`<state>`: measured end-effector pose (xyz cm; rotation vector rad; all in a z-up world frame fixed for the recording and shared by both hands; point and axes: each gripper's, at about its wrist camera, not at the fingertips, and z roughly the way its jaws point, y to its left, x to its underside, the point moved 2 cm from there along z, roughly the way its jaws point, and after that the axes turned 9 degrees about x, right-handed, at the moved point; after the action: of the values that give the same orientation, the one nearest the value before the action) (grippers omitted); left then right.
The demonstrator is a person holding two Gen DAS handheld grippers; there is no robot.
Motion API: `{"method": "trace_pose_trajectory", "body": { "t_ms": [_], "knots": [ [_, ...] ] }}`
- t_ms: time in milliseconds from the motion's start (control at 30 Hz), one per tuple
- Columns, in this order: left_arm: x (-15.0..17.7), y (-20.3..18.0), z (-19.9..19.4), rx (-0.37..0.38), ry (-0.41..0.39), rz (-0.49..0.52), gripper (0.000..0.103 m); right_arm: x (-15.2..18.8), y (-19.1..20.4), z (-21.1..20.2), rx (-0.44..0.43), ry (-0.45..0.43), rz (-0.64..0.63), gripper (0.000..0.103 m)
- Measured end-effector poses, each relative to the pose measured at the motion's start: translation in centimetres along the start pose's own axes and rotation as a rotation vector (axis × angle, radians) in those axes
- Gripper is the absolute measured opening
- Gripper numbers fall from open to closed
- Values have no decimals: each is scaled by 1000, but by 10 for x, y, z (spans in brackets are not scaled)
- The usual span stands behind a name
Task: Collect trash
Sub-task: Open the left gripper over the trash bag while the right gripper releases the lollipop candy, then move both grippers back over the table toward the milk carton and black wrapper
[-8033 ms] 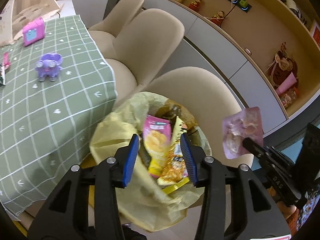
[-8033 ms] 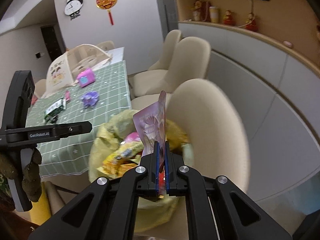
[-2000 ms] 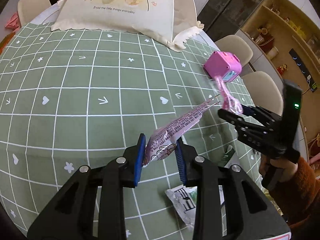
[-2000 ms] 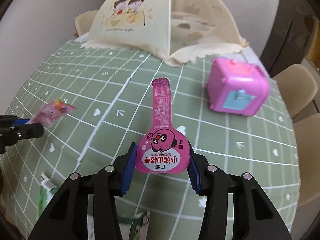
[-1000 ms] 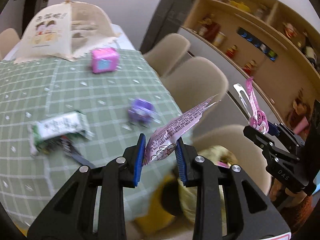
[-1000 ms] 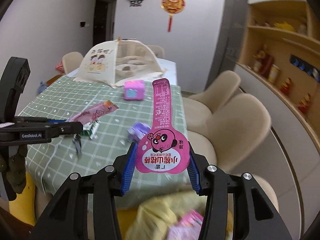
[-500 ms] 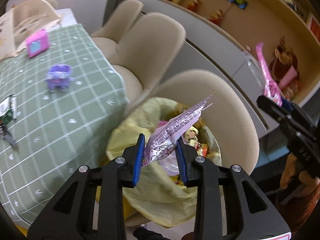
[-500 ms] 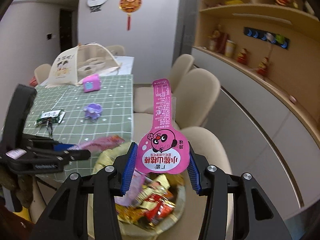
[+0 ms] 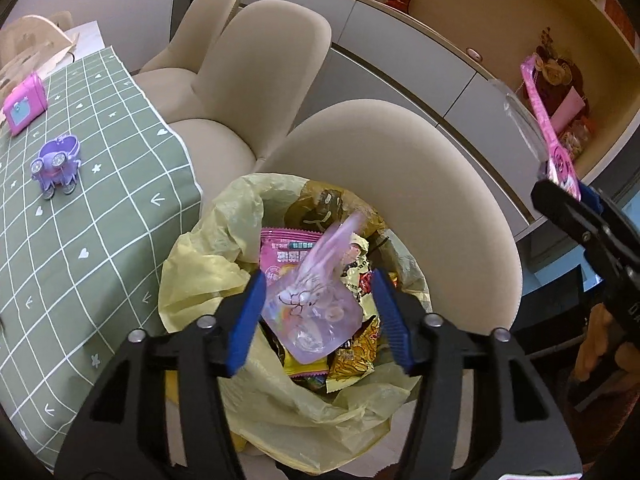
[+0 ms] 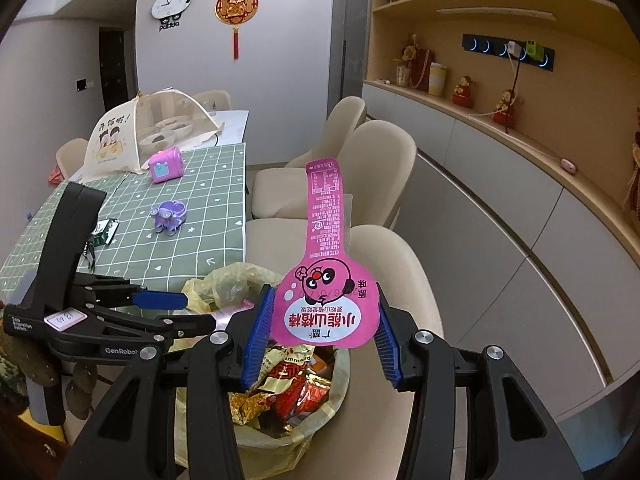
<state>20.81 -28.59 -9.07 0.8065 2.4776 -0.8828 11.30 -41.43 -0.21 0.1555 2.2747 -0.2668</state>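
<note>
Green checked tablecloth (image 9: 100,216) is lying at far left, soft fabric with white grid lines, carrying a boxy pink toy (image 9: 22,104) and a small purple plastic toy (image 9: 56,166). Just right of it a bin lined with a crinkly yellow plastic bag (image 9: 200,276) is sitting beside smooth beige rounded chairs (image 9: 260,64), stuffed with glossy foil snack wrappers (image 10: 296,392). Left gripper (image 9: 318,318) is hanging over the bin, blue ribbed pads, jaws opening and standing well apart; a limp translucent pink-purple wrapper (image 9: 316,300) is sitting motion-blurred between them, pads not pressing it, right above the trash pile. Further right, right gripper (image 10: 324,336) is pinching a stiff pink paddle-shaped wrapper (image 10: 326,280) with a cartoon face, jaws about half spread and closed on its wide round base, over the bin's right side.
</note>
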Motion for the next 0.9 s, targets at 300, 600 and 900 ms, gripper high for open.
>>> {"method": "trace_pose_trajectory", "body": {
  "t_ms": [300,600,900],
  "knots": [
    [8,24,-43,2,-66,-86,59,10,31,18,-62,47,-26,45],
    [24,60,-92,-55,-137,-168,59,28,63,39,-112,123,-41,45],
    [36,80,-109,-84,-153,-219,59,36,75,46,-129,137,-55,45]
  ]
}}
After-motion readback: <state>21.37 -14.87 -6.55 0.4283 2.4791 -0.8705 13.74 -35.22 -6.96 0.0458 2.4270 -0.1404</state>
